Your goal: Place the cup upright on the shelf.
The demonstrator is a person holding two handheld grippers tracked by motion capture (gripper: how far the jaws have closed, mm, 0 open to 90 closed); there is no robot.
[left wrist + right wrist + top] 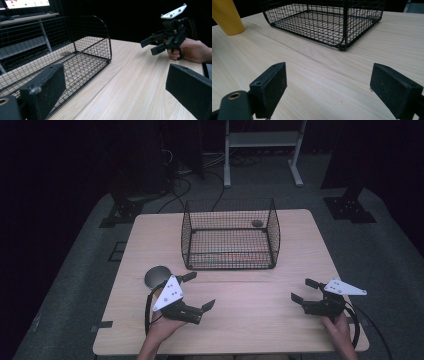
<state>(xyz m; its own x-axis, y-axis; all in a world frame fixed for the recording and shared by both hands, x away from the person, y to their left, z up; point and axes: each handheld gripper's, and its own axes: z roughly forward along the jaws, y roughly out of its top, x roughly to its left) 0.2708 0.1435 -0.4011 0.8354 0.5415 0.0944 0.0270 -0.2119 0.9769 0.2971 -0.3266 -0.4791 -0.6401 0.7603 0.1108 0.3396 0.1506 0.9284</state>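
Note:
A black wire basket (230,236) stands on the far middle of the wooden table (250,320). It appears again in the left gripper view (82,56) and the right gripper view (324,20). A yellow cup-like object (227,15) stands left of the basket, and its round grey top (157,276) faces the high view. My left gripper (199,291) is open just right of that cup, jaws wide apart (115,95) with nothing between them. My right gripper (303,290) is open over the near right of the table, jaws apart (332,92) and pointing toward the basket. The left gripper view also catches it (160,43).
A small dark disc (257,223) lies at the basket's far right corner. Bare wood stretches between the two grippers and in front of the basket. Beyond the table there are a white metal frame (262,140), cables on the grey floor and dark stands.

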